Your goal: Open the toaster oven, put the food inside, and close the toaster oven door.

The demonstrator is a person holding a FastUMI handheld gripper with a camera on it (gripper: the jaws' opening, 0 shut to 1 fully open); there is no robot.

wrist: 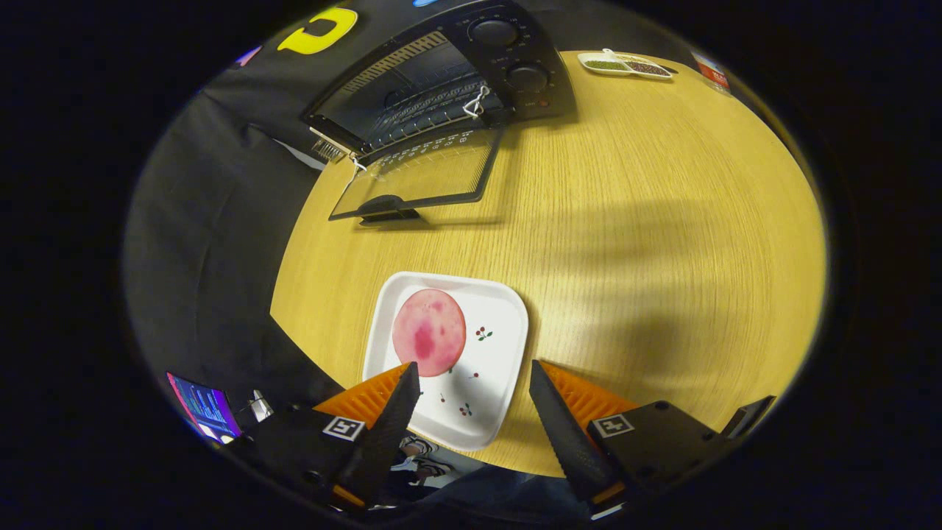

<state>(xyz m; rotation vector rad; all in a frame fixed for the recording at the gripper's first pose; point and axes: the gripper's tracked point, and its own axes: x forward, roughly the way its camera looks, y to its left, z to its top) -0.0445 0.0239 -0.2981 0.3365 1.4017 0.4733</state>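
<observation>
- The claw (475,383) hung spread wide above the near edge of the table, its two wedge-shaped fingers (394,412) ribbed on their inner faces and pinching nothing.
- A round wooden table (662,221) with fine, straight grain and a pale yellow sheen carried everything in the scene.
- Between the fingers and just ahead of them sat a white square plate with rounded corners (489,368), glossy and sprinkled with small red cherry motifs.
- On that plate, toward its 10 o'clock corner, lay a flat round slice of pink food mottled with darker red blotches (429,331), close beside the tip of the left finger.
- Well beyond the plate, at 12 o'clock from the claw, stood a black boxy toaster oven (508,73) with two round dials stacked on its control panel.
- Its black-framed glass door (419,173) lay folded down flat toward the table, transparent enough that the wood grain showed through, with a curved dark handle at its outer edge.
- A wire rack (434,110) of thin metal bars was visible inside the open cavity.
- At the table's far side, about 1 o'clock, rested a shallow white divided dish (625,65) holding green and dark fillings.
</observation>
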